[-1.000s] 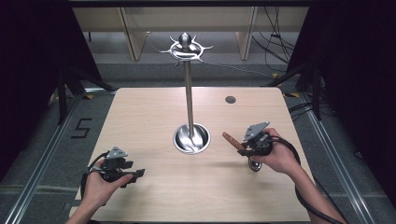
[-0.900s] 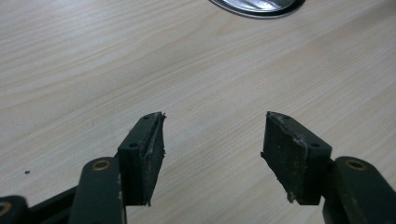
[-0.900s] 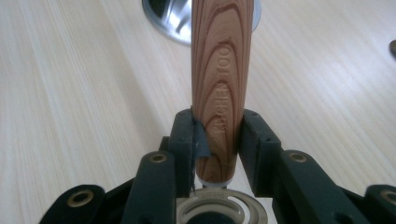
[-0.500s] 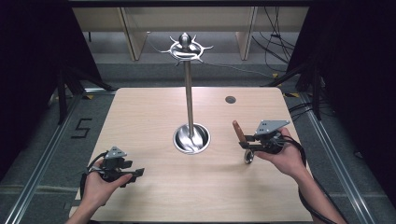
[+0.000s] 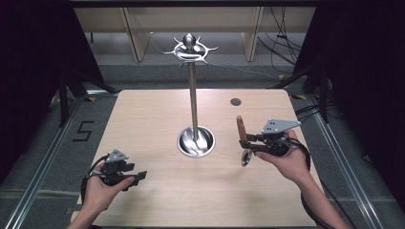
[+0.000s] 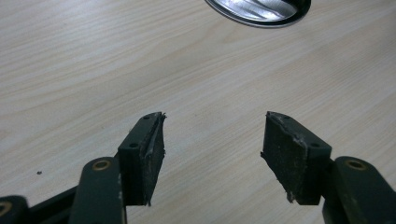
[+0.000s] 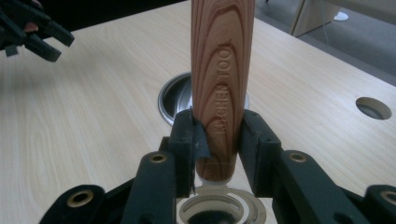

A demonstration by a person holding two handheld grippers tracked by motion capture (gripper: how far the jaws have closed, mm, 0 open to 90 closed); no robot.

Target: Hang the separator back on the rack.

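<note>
Wooden-handled utensil [image 7: 222, 88] (round, grained), clamped upright, right hand-held gripper [image 7: 219, 140].

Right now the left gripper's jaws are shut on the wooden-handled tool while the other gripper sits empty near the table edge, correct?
Wrong hand: the right gripper is shut on the wooden-handled tool, as the right gripper view shows. The left gripper sits empty near the table edge.

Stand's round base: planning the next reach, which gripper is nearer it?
Right. The right gripper sits just beside the base; the left gripper is farther off, nearer the person.
</note>
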